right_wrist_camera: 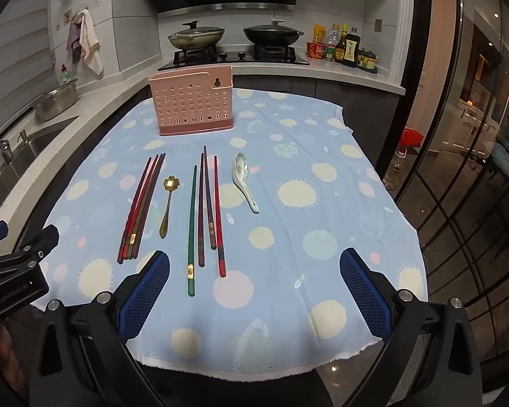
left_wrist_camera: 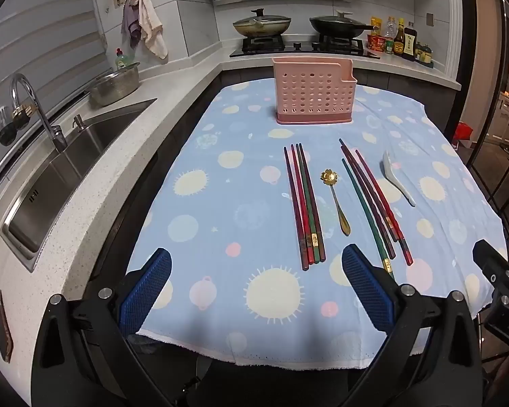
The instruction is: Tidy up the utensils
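A blue dotted tablecloth is carrying a pink perforated plastic holder at upper centre, with lacquered chopsticks below; left gripper and right gripper are hovering, jaws wide apart, empty.

The left gripper tilts forward and down, its jaws spread wide with nothing between them; the blue ribbed pads face each other across the gap, each on a black finger arm fixed with silver bolts. The right gripper has the same downward tilt and the same wide, empty spread. The two are side by side and apart: the right one's black body shows at the right edge of the left wrist view, and the left one's black body with a blue pad tip shows at the left edge of the right wrist view.
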Motion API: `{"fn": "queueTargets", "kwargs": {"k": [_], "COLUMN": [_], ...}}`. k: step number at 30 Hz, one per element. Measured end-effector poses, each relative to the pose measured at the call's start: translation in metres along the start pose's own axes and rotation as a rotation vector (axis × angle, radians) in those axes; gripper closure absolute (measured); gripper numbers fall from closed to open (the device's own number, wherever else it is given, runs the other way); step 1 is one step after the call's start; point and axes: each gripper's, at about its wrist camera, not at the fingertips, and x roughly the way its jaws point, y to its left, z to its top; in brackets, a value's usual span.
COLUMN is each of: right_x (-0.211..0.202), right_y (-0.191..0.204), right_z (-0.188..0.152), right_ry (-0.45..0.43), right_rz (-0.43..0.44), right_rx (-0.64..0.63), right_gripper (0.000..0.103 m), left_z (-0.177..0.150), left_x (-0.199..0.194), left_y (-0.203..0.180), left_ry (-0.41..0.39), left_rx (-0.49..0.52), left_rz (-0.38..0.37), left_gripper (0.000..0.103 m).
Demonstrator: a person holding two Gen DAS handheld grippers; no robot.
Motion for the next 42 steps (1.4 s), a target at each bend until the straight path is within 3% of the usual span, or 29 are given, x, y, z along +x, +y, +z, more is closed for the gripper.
{"fn": "queueTargets", "kwargs": {"k": [42], "right_x": [-0.011], "right_y": [0.001], "right_z": [-0.002], "right_ry": [-0.008], "right_rz": [0.011], "right_rx": [0.006], "right_gripper": [0.007], "left_z": [-0.001], "left_x": [-0.006], "left_y": [-0.002], "left_ry": [0.001], "left_rx": [0.011], "left_rz": [0.003], "left_gripper": [0.007]}}
